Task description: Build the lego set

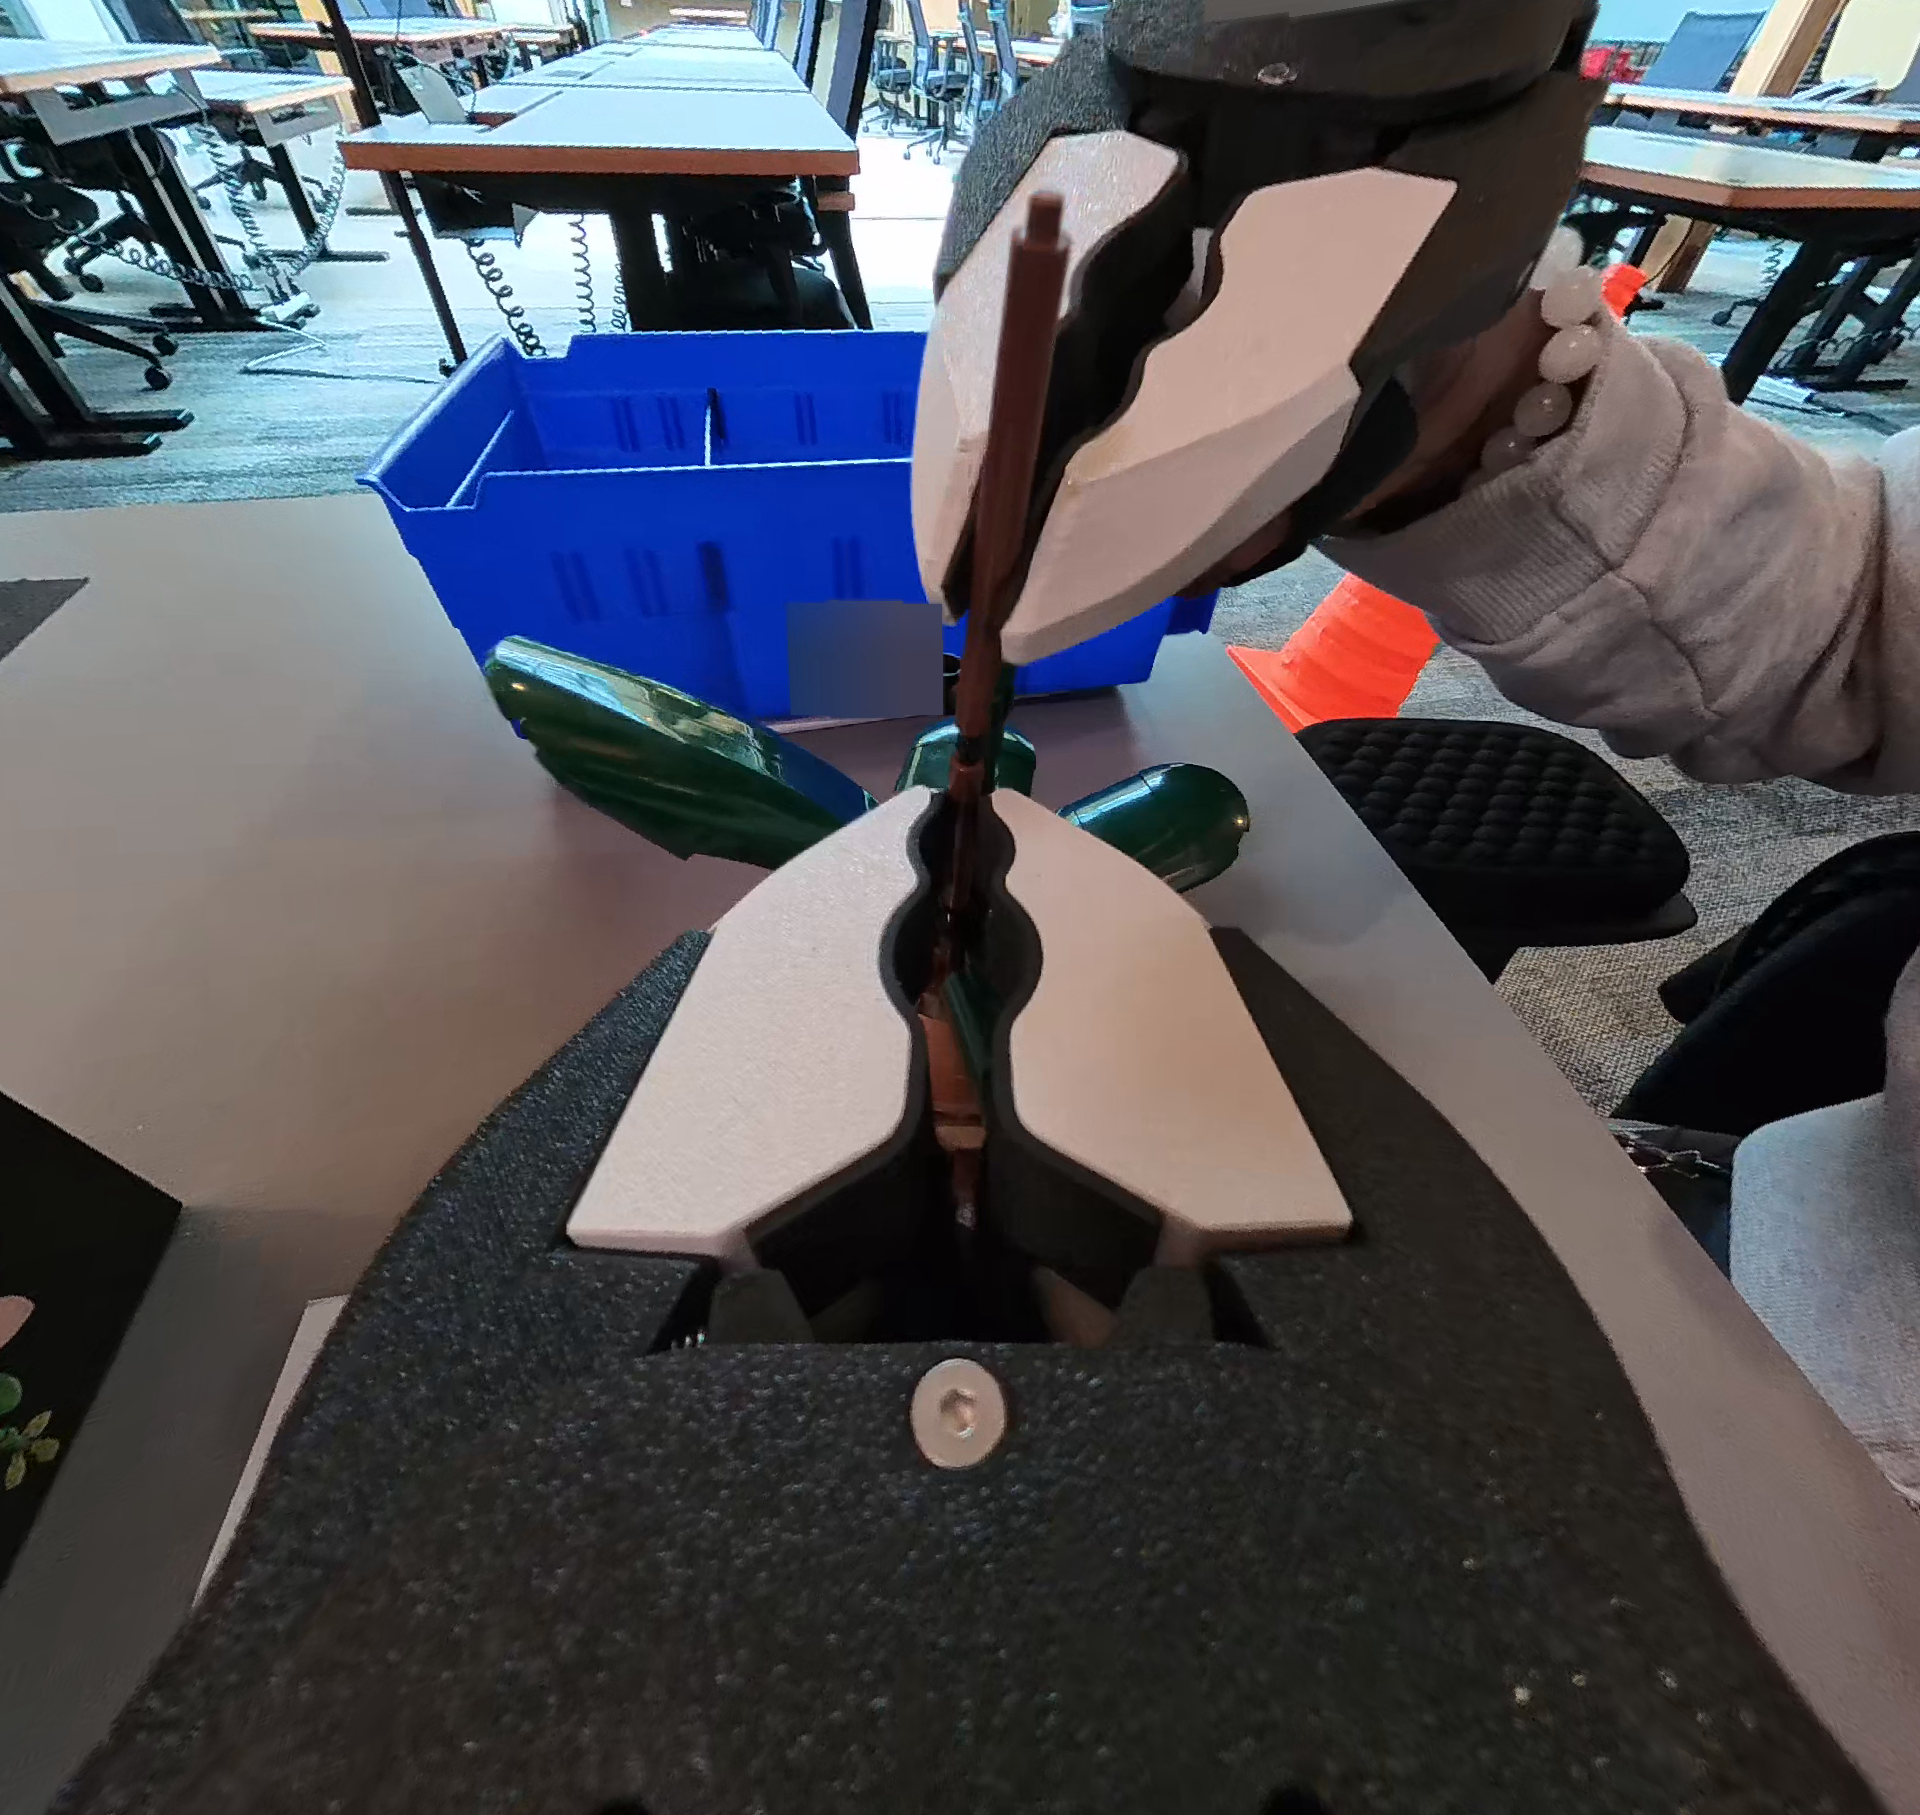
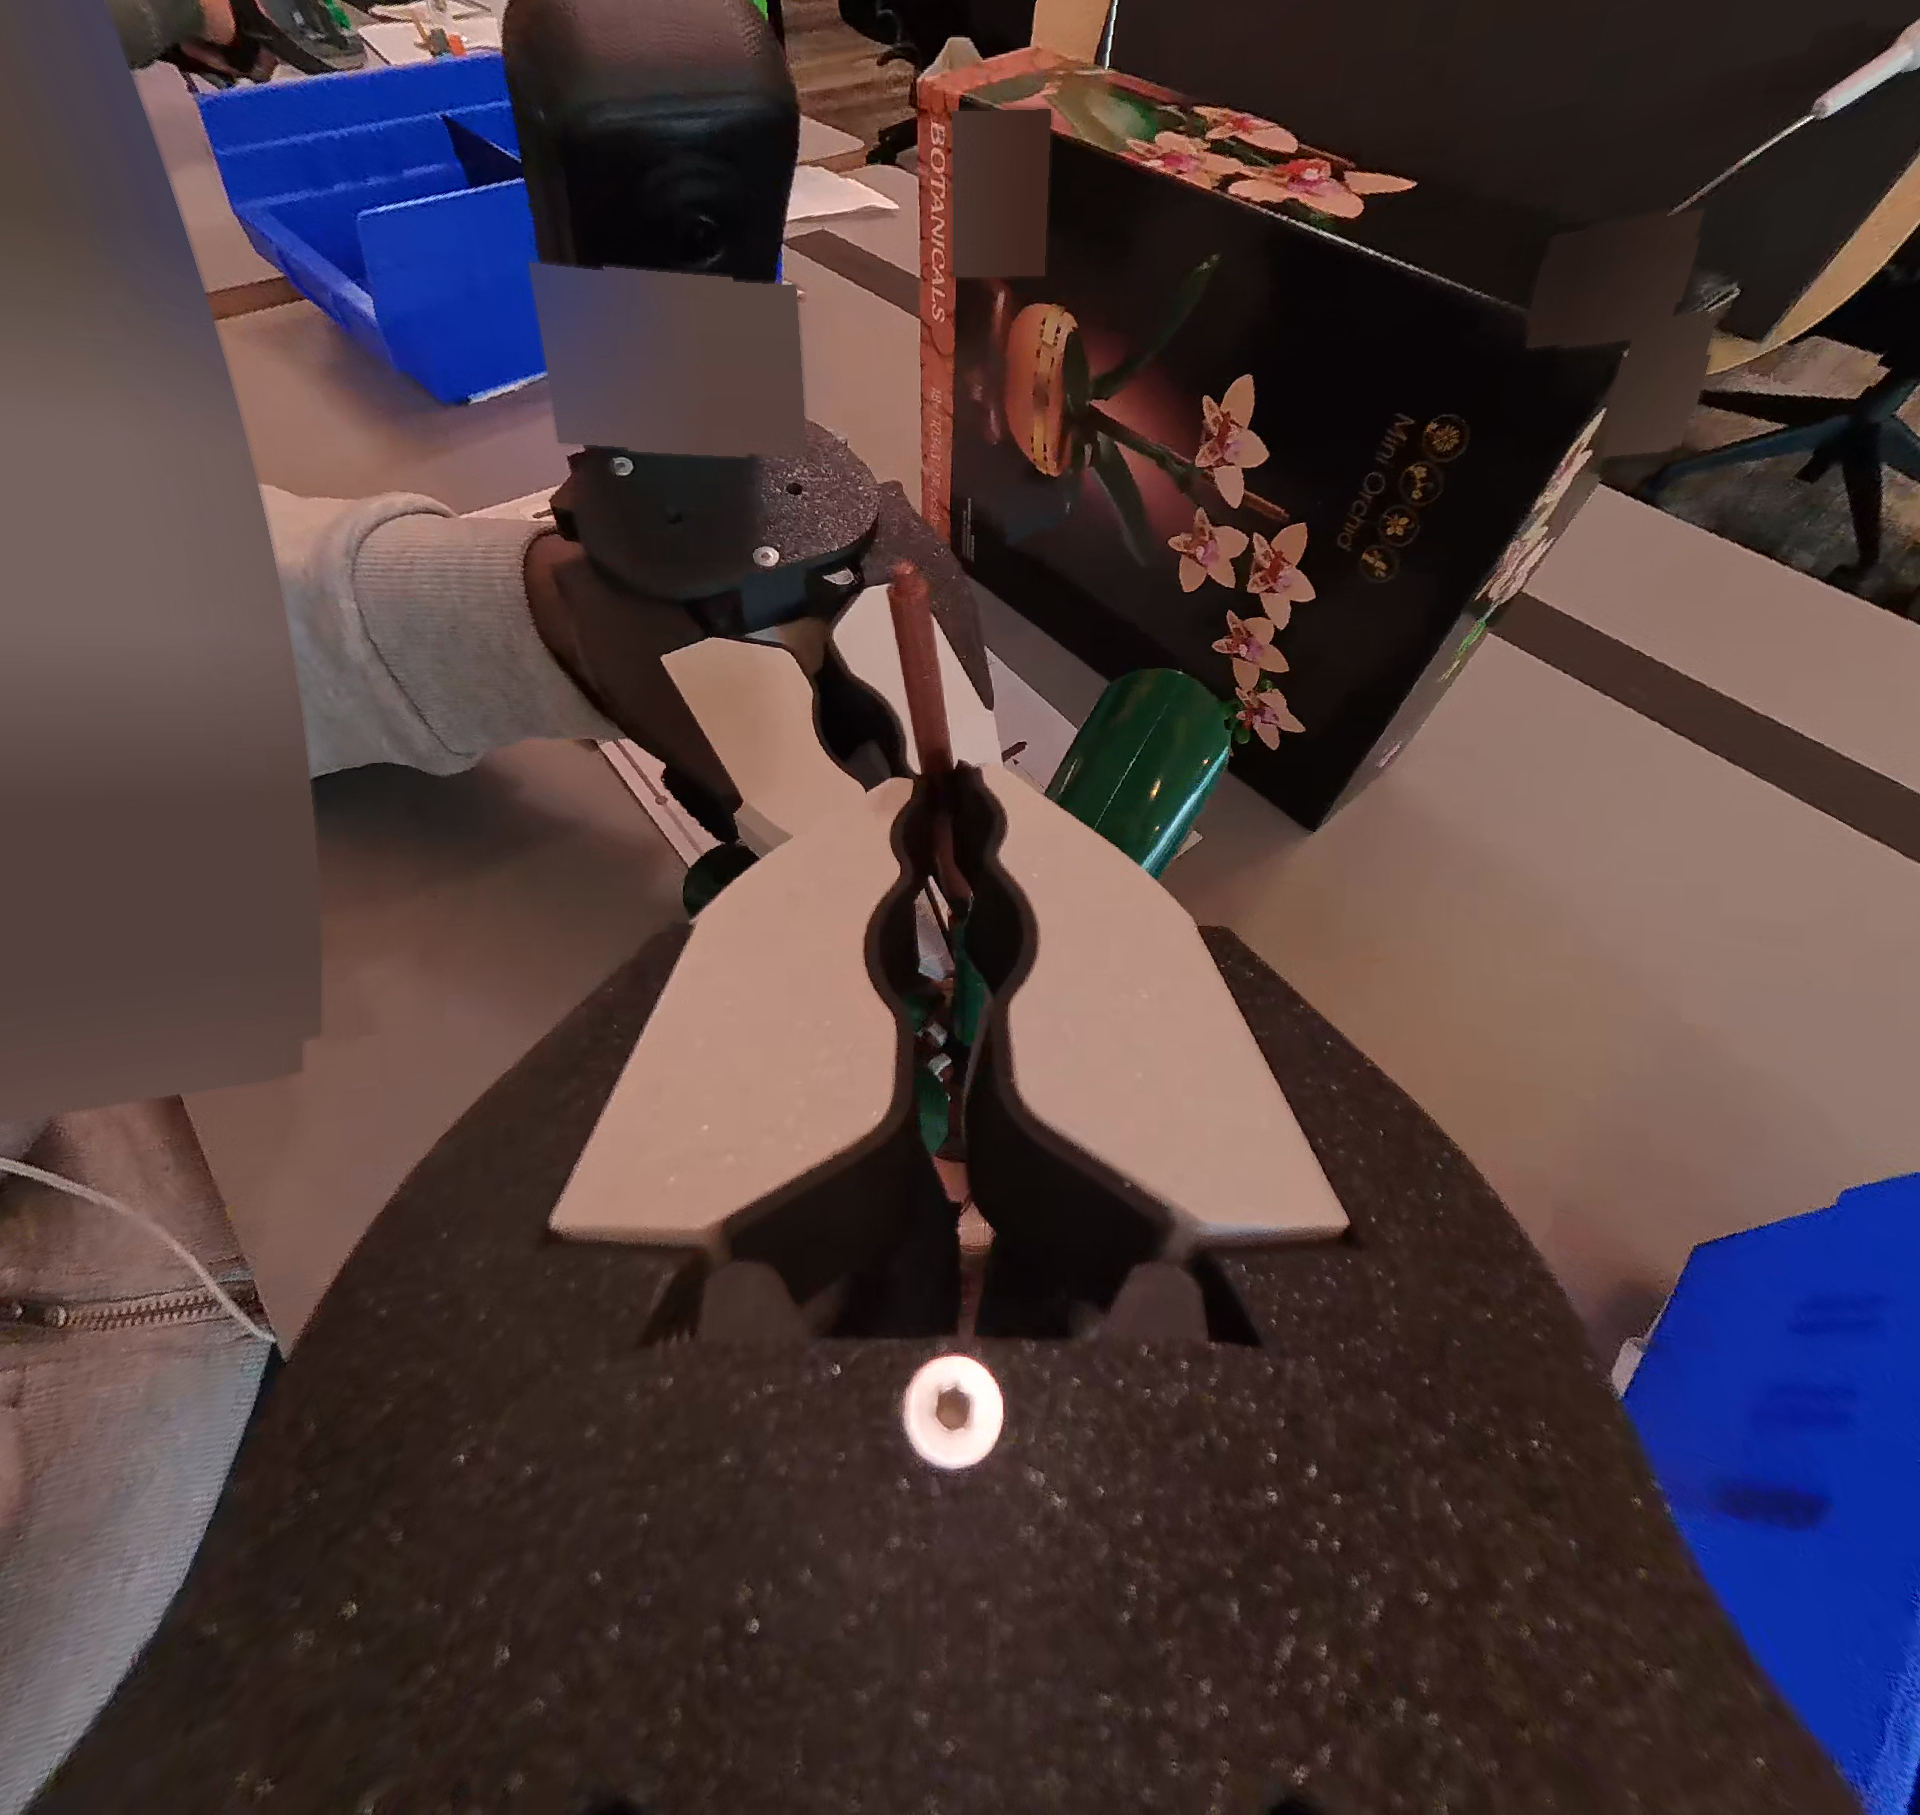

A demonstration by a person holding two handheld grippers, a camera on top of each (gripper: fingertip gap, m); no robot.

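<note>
Both claws pinch the same thin brown stem rod (image 1: 1013, 477), held roughly upright above the desk (image 1: 260, 778). L claw (image 1: 961, 809) is pressed together on the lower part, where the rod meets dark green leaf pieces (image 1: 665, 757). R claw (image 1: 982, 622) is clamped higher up; the rod's free tip pokes out past its pads. In the right wrist view the R claw (image 2: 940, 799) shows the same pinch, w/ the L claw (image 2: 831, 726) just behind and a green leaf (image 2: 1143, 768) off to one side.

Step in hand, as I read it: seating or lining up the stem in the leaf base. To do it well:
- keep L claw steady as the anchor, low near the joint
- push w/ R claw straight along the rod's axis, no sideways lean; the rod is slim and prob. flexes or pops out if bent
- keep the leaves free of the pads so they don't twist off
- can't tell if the joint is fully home, since the pads hide it

Materials: rod is matte brown plastic, round, w/ a stepped narrower tip. Leaves are glossy, smooth, curved, w/ ribbed edges. Claw pads are pale, flat, w/ wavy inner edges; bodies are black, grainy. Blue ribbed plastic bin (image 1: 665, 498) w/ dividers sits behind; the dark printed set box (image 2: 1299, 477) stands on the desk nearby.
</note>
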